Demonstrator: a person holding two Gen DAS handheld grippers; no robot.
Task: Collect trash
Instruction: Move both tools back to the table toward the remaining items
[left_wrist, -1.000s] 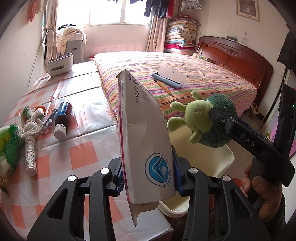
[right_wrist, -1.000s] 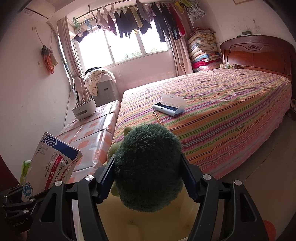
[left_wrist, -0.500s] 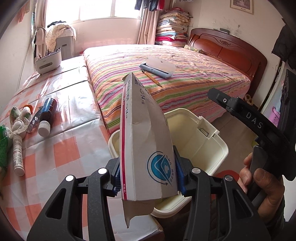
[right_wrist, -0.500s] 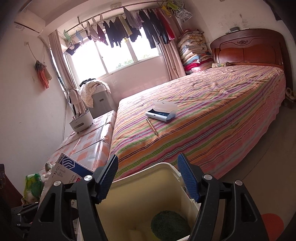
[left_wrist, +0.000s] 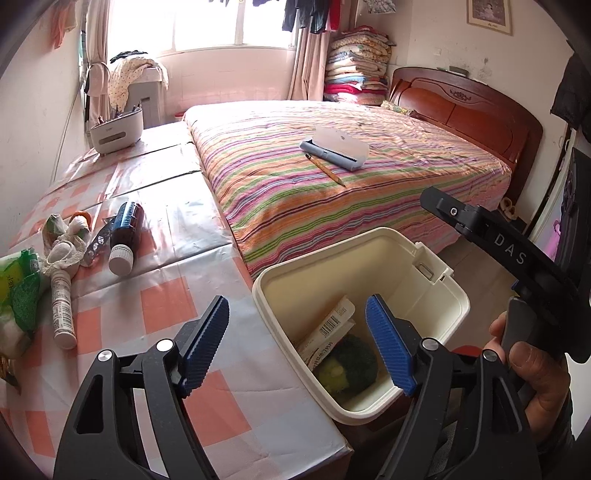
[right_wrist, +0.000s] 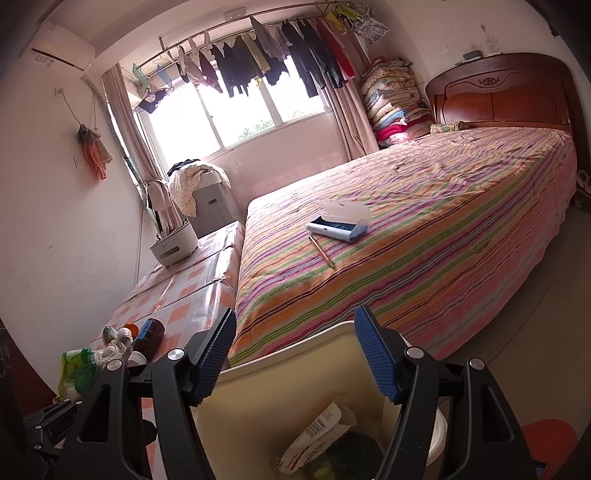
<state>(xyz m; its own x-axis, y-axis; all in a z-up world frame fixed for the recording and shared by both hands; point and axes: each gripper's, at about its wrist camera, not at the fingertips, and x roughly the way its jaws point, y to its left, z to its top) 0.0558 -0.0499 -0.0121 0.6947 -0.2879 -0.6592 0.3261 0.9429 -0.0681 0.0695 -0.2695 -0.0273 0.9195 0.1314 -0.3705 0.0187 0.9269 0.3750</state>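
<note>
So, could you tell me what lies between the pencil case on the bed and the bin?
In both views, a pencil lies below the pencil case; then only bare striped bedspread down to the bin.

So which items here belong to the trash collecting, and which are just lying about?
Job:
- cream bin, holding the flattened carton and green plush toy
- left gripper, jaws opening, nothing between them
- table litter: brown bottle, white tube

Lying about:
- pencil case
- pencil
- desk organiser
</note>
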